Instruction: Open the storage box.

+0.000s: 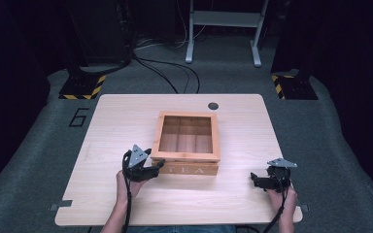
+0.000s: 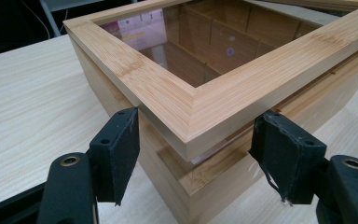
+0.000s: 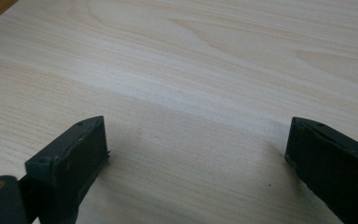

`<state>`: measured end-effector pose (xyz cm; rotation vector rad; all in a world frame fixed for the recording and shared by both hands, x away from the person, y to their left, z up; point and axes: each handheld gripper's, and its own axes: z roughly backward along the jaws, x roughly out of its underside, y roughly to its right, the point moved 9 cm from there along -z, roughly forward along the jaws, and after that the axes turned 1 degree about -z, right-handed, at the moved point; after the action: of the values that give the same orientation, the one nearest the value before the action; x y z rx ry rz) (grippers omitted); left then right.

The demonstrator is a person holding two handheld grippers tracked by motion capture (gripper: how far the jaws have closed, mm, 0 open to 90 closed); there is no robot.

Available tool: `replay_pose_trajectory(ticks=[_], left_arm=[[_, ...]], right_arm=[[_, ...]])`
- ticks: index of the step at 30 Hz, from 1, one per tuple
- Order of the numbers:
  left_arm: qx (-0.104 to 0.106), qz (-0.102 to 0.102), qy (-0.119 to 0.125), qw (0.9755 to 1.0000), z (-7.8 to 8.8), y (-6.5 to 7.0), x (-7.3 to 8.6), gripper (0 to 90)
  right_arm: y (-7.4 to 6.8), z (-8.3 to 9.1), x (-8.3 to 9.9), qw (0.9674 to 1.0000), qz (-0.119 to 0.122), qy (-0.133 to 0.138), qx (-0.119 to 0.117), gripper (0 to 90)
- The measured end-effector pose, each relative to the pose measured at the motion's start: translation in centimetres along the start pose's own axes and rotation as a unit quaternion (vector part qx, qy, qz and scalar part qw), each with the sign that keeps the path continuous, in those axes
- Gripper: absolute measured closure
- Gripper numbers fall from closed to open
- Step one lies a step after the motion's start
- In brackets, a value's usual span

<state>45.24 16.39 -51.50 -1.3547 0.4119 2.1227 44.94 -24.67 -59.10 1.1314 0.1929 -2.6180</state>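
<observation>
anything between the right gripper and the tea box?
Nothing: bare table lies between the right gripper and the tea box, as the high view shows.

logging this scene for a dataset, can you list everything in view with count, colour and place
tea box: 1, light wood, "TEA" on its near side, table centre
lid: 1, wood frame with glass pane, on the box, near left corner raised a little
table: 1, pale wood, mid floor
hole cap: 1, dark, table's far edge
floor mat: 1, grey, under the table
metal stand: 1, grey, behind the table
cables: several, black, floor behind the table
left gripper: 1, black, jaws either side of the lid's corner, not touching
right gripper: 1, black, open over bare table, near right
</observation>
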Motion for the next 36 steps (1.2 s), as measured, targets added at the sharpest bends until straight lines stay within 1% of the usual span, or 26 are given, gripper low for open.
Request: replay_pose_trajectory(ticks=[1, 4, 6, 8, 9, 10, 12, 13, 14, 17, 18, 20, 21, 23, 24, 27, 31, 32, 33, 36], left_arm=[[-0.004, 0.000, 0.006, 1.0000, -0.1, -0.1, -0.2, 32.6], [-0.004, 0.000, 0.009, 1.0000, -0.1, -0.3, -0.5, 33.3], [-0.004, 0.006, 0.014, 0.9999, -0.2, -0.4, -0.8, 33.5], [-0.008, 0.004, 0.019, 0.9998, -0.3, -0.6, -1.1, 34.4], [-0.011, 0.006, 0.025, 0.9996, -0.4, -0.6, -1.3, 34.8], [-0.014, 0.003, 0.029, 0.9995, -0.4, -0.7, -1.5, 35.0], [-0.016, 0.007, 0.032, 0.9993, -0.4, -0.8, -1.8, 35.8], [-0.015, 0.005, 0.031, 0.9994, -0.4, -1.0, -1.9, 35.9], [-0.019, 0.007, 0.035, 0.9992, -0.5, -1.0, -2.2, 36.2], [-0.022, 0.006, 0.038, 0.9990, -0.6, -1.3, -2.8, 36.9], [-0.026, 0.009, 0.041, 0.9988, -0.7, -1.5, -3.0, 37.1], [-0.024, 0.010, 0.042, 0.9988, -0.7, -1.8, -3.6, 37.2], [-0.024, 0.010, 0.042, 0.9988, -0.7, -1.8, -3.6, 37.4], [-0.028, 0.008, 0.046, 0.9985, -0.8, -2.2, -4.5, 37.5], [-0.028, 0.008, 0.046, 0.9985, -0.8, -2.2, -4.5, 37.6], [-0.032, 0.007, 0.054, 0.9980, -0.8, -2.6, -5.8, 37.6], [-0.034, 0.006, 0.057, 0.9978, -1.0, -3.0, -6.8, 37.5], [-0.031, 0.006, 0.055, 0.9980, -1.0, -3.1, -7.0, 37.5], [-0.033, 0.009, 0.062, 0.9975, -1.1, -3.2, -7.4, 37.5], [-0.035, 0.004, 0.063, 0.9974, -1.1, -3.4, -8.1, 37.7]], right_arm=[[0.0, 0.0, 0.0, 1.0000, 0.000, 0.000, 0.000, 5.1], [0.0, 0.0, 0.0, 1.0000, 0.000, 0.000, 0.000, 5.1], [0.0, 0.0, 0.0, 1.0000, 0.000, 0.000, 0.000, 5.1], [0.0, 0.0, 0.0, 1.0000, 0.000, 0.001, 0.000, 5.1], [0.0, 0.0, 0.0, 1.0000, 0.000, 0.000, 0.000, 5.1], [0.0, 0.0, 0.0, 1.0000, 0.000, 0.000, 0.000, 5.1], [0.0, 0.0, 0.0, 1.0000, 0.000, 0.000, 0.000, 5.1], [0.0, 0.0, 0.0, 1.0000, 0.000, 0.000, 0.000, 5.0], [0.0, 0.0, 0.0, 1.0000, 0.000, 0.001, 0.000, 5.1], [0.0, 0.0, 0.0, 1.0000, 0.000, 0.000, 0.000, 5.1], [0.0, 0.0, 0.0, 1.0000, 0.000, 0.000, 0.000, 5.1], [0.0, 0.0, 0.0, 1.0000, 0.000, 0.000, 0.000, 5.0], [0.0, 0.0, 0.0, 1.0000, 0.000, 0.000, 0.000, 5.1], [0.0, 0.0, 0.0, 1.0000, 0.000, 0.000, 0.000, 5.1], [0.0, 0.0, 0.0, 1.0000, 0.000, 0.000, 0.000, 5.1], [0.0, 0.0, 0.0, 1.0000, 0.000, 0.000, 0.000, 5.1], [0.0, 0.0, 0.0, 1.0000, 0.000, 0.000, 0.000, 5.1], [0.0, 0.0, 0.0, 1.0000, 0.000, 0.000, 0.000, 5.1], [0.0, 0.0, 0.0, 1.0000, 0.000, 0.000, 0.000, 5.1], [0.0, 0.0, 0.0, 1.0000, 0.000, 0.000, 0.000, 5.1]])
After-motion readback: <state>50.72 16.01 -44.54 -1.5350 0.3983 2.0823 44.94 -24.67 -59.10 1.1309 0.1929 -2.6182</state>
